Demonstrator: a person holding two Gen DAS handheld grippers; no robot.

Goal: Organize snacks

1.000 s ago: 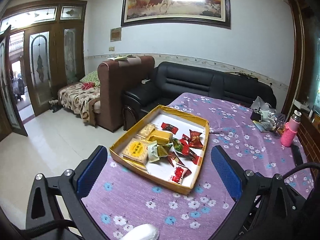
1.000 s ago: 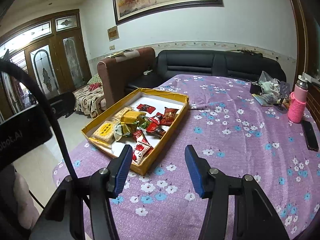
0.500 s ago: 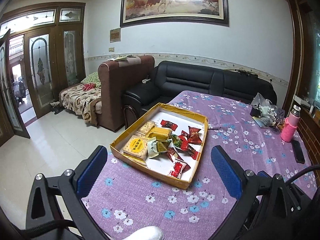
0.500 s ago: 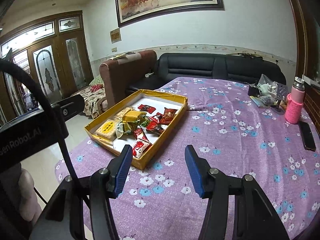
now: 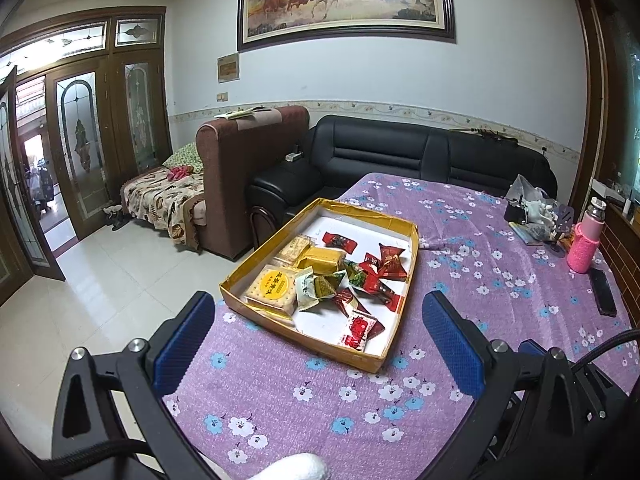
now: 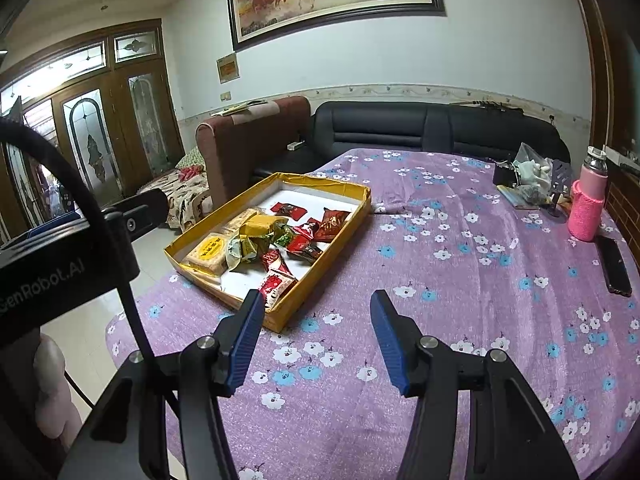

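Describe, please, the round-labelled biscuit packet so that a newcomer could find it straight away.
Start at the purple flowered tablecloth and find the shallow yellow cardboard tray near its left edge. In the tray's near left corner lies the square clear-wrapped biscuit packet, beside a green-and-white wrapper. Only it carries a big yellow circle with red writing; the neighbouring sweets are smaller and mostly red.
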